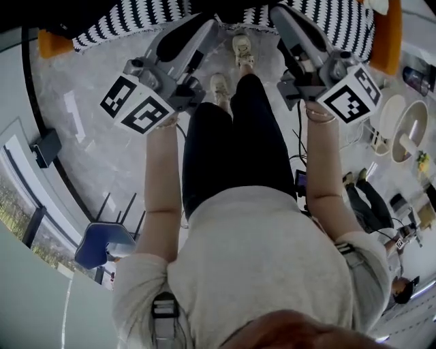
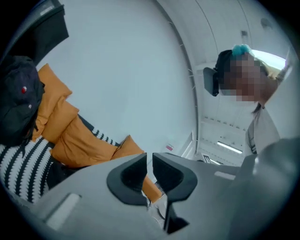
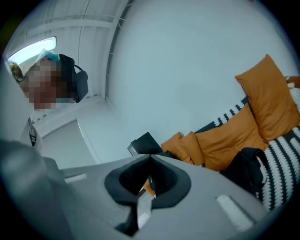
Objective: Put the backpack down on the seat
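The pale marbled floor spreads under the person, who stands facing a seat covered in black-and-white stripes. Orange cushions are piled along its back, against a plain light wall. The backpack, black, sits on the striped cover and leans on those cushions, with neither gripper touching it. From the other side it shows as a dark heap just below the cushions. Both arms are held out in front at about the same height, well clear of the seat. The left gripper has its jaws drawn nearly together, a slim gap left between them and nothing in it. The right gripper is clenched, tips meeting, and it too is empty.
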`<action>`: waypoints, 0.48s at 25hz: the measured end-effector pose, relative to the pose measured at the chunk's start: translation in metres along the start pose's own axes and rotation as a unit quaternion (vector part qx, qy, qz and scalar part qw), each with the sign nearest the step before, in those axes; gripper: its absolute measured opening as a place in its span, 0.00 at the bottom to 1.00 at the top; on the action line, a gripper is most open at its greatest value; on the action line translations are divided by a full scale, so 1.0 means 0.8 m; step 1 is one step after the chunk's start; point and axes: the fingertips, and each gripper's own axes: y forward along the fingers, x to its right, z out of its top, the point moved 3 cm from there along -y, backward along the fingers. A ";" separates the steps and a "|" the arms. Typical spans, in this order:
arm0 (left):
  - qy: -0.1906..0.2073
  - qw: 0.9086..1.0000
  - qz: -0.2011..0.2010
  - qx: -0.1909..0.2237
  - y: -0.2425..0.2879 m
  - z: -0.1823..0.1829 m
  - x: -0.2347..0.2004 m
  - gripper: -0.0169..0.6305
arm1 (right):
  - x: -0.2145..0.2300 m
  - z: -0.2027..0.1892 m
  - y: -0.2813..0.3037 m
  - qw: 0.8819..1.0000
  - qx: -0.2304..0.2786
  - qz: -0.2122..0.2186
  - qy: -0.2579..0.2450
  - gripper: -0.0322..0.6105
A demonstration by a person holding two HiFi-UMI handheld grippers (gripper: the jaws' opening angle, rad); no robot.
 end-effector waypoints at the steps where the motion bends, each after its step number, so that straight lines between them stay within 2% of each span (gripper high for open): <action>1: 0.012 1.000 -0.009 -0.006 0.002 0.005 0.005 0.08 | -0.008 0.006 0.003 1.000 0.000 0.005 -0.007 0.05; 5: 0.026 0.999 -0.029 -0.025 0.005 0.023 0.023 0.06 | -0.042 0.027 0.011 0.999 0.002 0.000 -0.039 0.05; 8: 0.031 0.998 -0.039 -0.025 -0.014 0.028 0.061 0.05 | -0.088 0.021 -0.005 0.998 0.001 -0.012 -0.065 0.05; 12: 0.033 0.998 -0.058 -0.019 -0.047 0.040 0.106 0.04 | -0.153 0.012 -0.021 0.997 0.000 -0.004 -0.081 0.05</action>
